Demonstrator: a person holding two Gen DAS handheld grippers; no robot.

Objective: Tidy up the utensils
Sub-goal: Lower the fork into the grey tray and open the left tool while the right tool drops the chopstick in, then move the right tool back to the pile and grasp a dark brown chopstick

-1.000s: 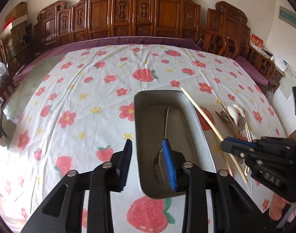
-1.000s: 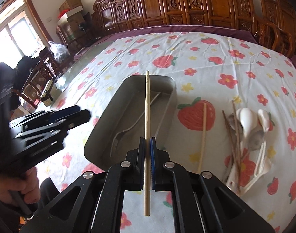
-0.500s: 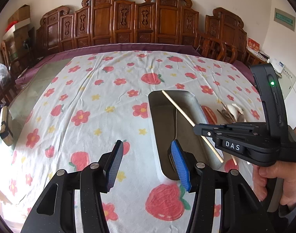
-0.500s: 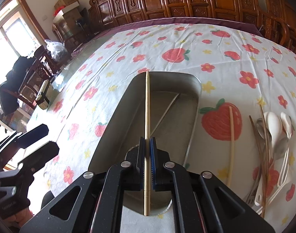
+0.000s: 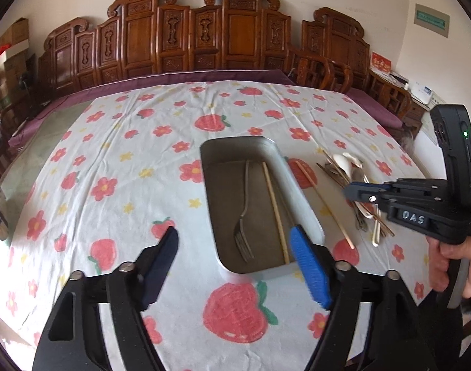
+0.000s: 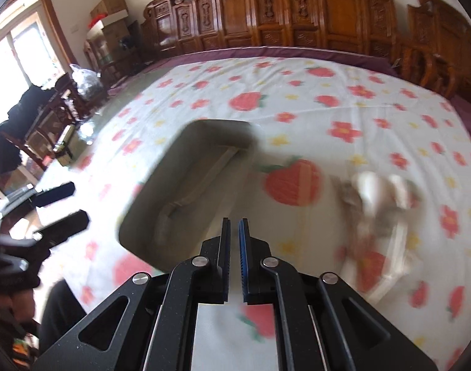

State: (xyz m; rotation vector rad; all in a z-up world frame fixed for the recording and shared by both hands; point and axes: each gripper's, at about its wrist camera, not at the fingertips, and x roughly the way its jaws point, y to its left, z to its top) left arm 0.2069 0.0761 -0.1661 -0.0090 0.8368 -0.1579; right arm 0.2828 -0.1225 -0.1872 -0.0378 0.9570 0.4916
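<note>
The right gripper [image 6: 234, 232] has just let go; its jaws are opening, nothing between them. The chopstick [image 5: 275, 211] now lies in the tray [image 5: 218, 213] beside the fork [image 5: 243, 216]. The left gripper [image 5: 235, 244] has opened wide, empty, near the tray; more utensils [image 5: 350, 173] wait beside it.

Our grippers [image 5: 234, 249] are matte black with silver screws, blue ribbed pads [image 5: 309, 266], and white "DAS" lettering.

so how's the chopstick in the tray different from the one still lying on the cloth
The chopstick in the tray lies inside the metal tray, beside the fork. The chopstick on the cloth lies outside, right of the tray, across a printed strawberry. The first runs along the tray's right wall; the second angles away. Both are pale and thin.
</note>
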